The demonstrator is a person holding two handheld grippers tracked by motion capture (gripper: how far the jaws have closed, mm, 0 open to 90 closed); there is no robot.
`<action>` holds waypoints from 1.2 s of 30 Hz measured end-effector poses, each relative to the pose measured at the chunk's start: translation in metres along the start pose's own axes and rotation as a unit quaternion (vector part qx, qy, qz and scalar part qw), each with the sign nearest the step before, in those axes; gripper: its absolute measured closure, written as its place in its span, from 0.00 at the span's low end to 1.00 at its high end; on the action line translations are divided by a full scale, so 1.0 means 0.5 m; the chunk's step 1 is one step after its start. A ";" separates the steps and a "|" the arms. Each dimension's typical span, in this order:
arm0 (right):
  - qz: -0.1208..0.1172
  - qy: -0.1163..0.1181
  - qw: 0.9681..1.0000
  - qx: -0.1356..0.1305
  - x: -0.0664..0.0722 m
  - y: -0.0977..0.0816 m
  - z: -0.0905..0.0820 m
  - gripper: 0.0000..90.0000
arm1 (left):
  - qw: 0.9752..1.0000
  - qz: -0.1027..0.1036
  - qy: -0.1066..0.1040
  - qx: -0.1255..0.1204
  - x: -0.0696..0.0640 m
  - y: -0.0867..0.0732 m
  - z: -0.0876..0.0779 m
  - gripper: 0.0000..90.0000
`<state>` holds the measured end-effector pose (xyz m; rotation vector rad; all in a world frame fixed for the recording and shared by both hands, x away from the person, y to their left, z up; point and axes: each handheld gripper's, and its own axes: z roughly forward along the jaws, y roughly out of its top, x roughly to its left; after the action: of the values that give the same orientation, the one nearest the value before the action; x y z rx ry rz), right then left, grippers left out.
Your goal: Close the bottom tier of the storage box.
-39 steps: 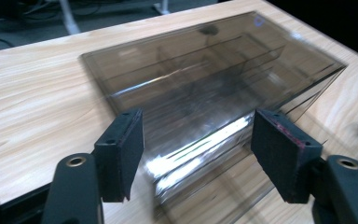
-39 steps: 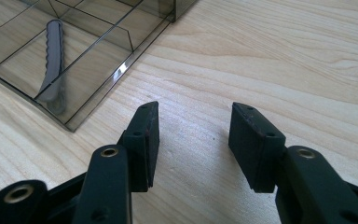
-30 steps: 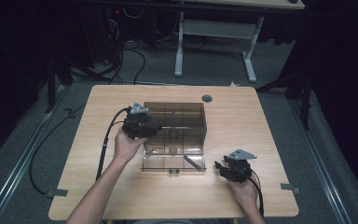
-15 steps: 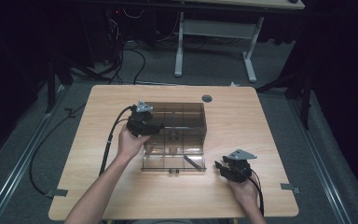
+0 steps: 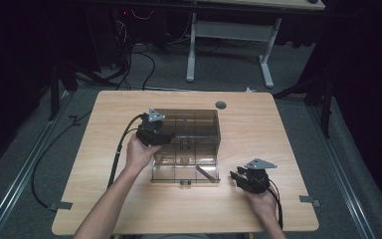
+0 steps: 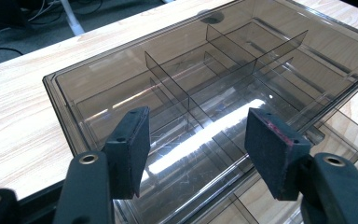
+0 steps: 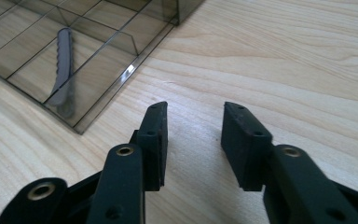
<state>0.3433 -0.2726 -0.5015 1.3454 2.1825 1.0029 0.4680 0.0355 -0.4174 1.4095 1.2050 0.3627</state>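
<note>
A smoky transparent compartment box [image 5: 185,164] lies open in the middle of the table, its lid [image 5: 194,124] raised behind the tray. My left gripper [image 5: 166,138] is at the lid's left front edge. Its jaws have just been closing and stand open astride the lid's rim [image 6: 186,191], the pads [image 6: 130,144] not pressing on it. A grey serrated strip [image 7: 63,65] lies in the tray's front right compartment [image 5: 206,172]. My right gripper [image 5: 236,177] rests low over the bare wood to the right of the tray. Its jaws [image 7: 193,116] have also been closing, with nothing between them.
The wooden table [image 5: 258,124] has a round grommet hole [image 5: 221,105] behind the box. A black cable [image 5: 119,149] trails from the left gripper off the table's left side. Beyond the far edge stands a white desk frame [image 5: 229,45] on a grey floor.
The left gripper has edged slightly right along the lid. The right hand has kept its place.
</note>
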 end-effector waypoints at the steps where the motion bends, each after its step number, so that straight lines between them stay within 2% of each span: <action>1: 0.001 -0.001 1.000 0.003 0.000 0.000 -0.001 0.71 | 1.000 0.001 0.001 0.004 -0.001 0.002 0.001 0.45; 4: 0.000 -0.007 1.000 0.005 -0.001 0.000 -0.004 0.72 | 1.000 0.001 0.003 0.006 -0.001 0.002 0.001 0.46; 5: 0.009 0.004 1.000 0.002 -0.004 0.000 -0.009 0.74 | 1.000 0.002 0.005 0.005 -0.001 0.002 0.002 0.46; 10: 0.016 0.015 1.000 -0.020 -0.002 0.003 -0.030 0.75 | 1.000 0.000 0.004 0.004 0.000 0.002 0.001 0.47; 11: 0.011 0.018 0.999 -0.031 0.002 0.003 -0.039 0.76 | 1.000 0.001 0.006 0.004 -0.001 0.002 0.002 0.47; 14: 0.001 0.022 0.999 -0.035 0.008 0.004 -0.044 0.76 | 1.000 0.000 0.006 0.003 -0.001 0.002 0.001 0.48; 15: 0.003 0.030 0.999 -0.031 0.011 0.006 -0.045 0.77 | 1.000 -0.004 0.006 0.000 0.000 0.003 0.001 0.49; 22: 0.006 0.040 0.999 -0.025 0.022 0.009 -0.041 0.76 | 1.000 -0.003 0.005 -0.009 0.002 -0.001 -0.001 0.50; 23: 0.006 0.044 0.999 -0.022 0.024 0.010 -0.041 0.76 | 1.000 -0.003 0.006 -0.007 0.002 0.000 0.000 0.50; 24: 0.008 0.060 0.998 -0.027 0.025 0.008 -0.044 0.78 | 1.000 -0.001 0.006 -0.002 0.002 0.002 0.000 0.50; 26: 0.012 0.065 0.997 -0.026 0.025 0.008 -0.044 0.79 | 1.000 -0.003 0.006 0.000 0.002 0.003 0.000 0.50; 33: -0.010 0.075 0.997 -0.025 0.045 0.013 -0.054 0.84 | 1.000 -0.003 0.011 0.003 -0.001 0.004 0.002 0.50; 36: -0.019 0.072 0.997 -0.014 0.056 0.023 -0.052 0.84 | 1.000 -0.001 0.016 0.013 -0.003 0.007 0.004 0.50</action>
<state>0.3206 -0.2541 -0.4743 1.2492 2.2807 1.1421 0.4706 0.0339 -0.4141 1.4308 1.2408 0.3705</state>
